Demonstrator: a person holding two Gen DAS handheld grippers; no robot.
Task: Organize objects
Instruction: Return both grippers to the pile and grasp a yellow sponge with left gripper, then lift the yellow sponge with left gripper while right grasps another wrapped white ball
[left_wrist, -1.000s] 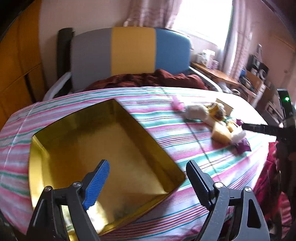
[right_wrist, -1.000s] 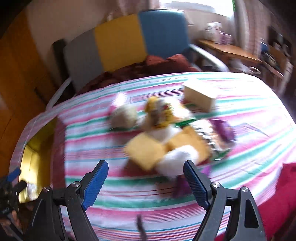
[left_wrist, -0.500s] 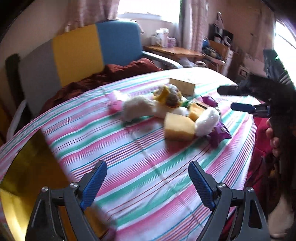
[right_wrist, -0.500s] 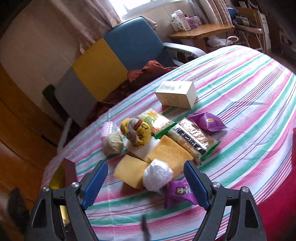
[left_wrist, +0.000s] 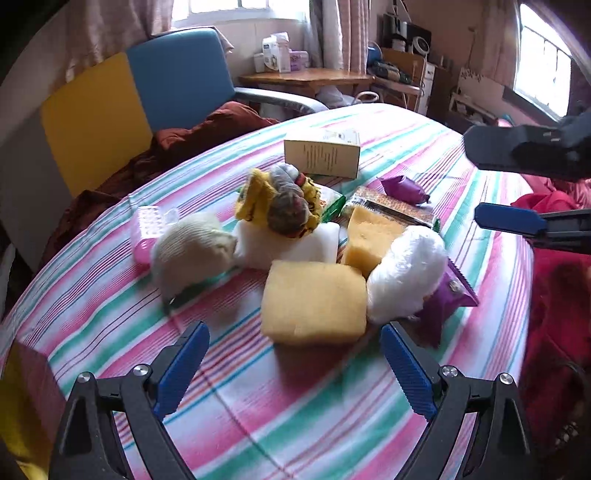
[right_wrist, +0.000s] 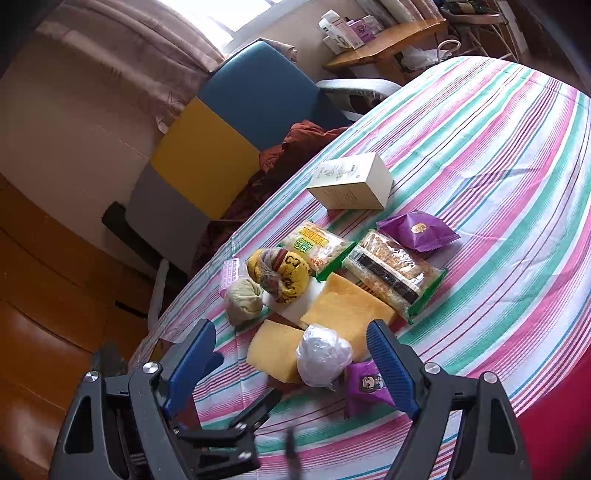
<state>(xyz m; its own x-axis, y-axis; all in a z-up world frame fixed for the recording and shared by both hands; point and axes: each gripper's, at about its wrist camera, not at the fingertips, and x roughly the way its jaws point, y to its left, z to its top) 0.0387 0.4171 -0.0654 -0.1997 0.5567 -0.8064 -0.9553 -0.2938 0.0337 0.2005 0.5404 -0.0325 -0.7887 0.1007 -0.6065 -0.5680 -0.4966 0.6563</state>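
A pile lies on the striped tablecloth (left_wrist: 258, 417): two yellow sponges (left_wrist: 314, 302) (left_wrist: 373, 232), a white fluffy ball (left_wrist: 406, 273), a cream sock ball (left_wrist: 192, 251), a yellow-grey sock bundle (left_wrist: 288, 203) on a white block (left_wrist: 291, 247), snack packs (right_wrist: 395, 273) and purple packets (right_wrist: 417, 230). My left gripper (left_wrist: 295, 354) hovers just short of the near sponge, its jaws opening with nothing between them. My right gripper (right_wrist: 291, 343) stands open above the near sponge (right_wrist: 273, 349) and the white ball (right_wrist: 323, 354), gripping nothing.
A cream box (left_wrist: 321, 153) lies behind the pile. The gold tin (left_wrist: 18, 398) shows at the lower left edge. A pink case (left_wrist: 147, 229) sits beside the sock ball. A chair with brown cloth (left_wrist: 207, 129) stands past the table's far edge.
The left view swung from the gold tin over to the pile, and its jaws spread wider. The right gripper rolled and came closer over the pile, its jaws as wide as before.
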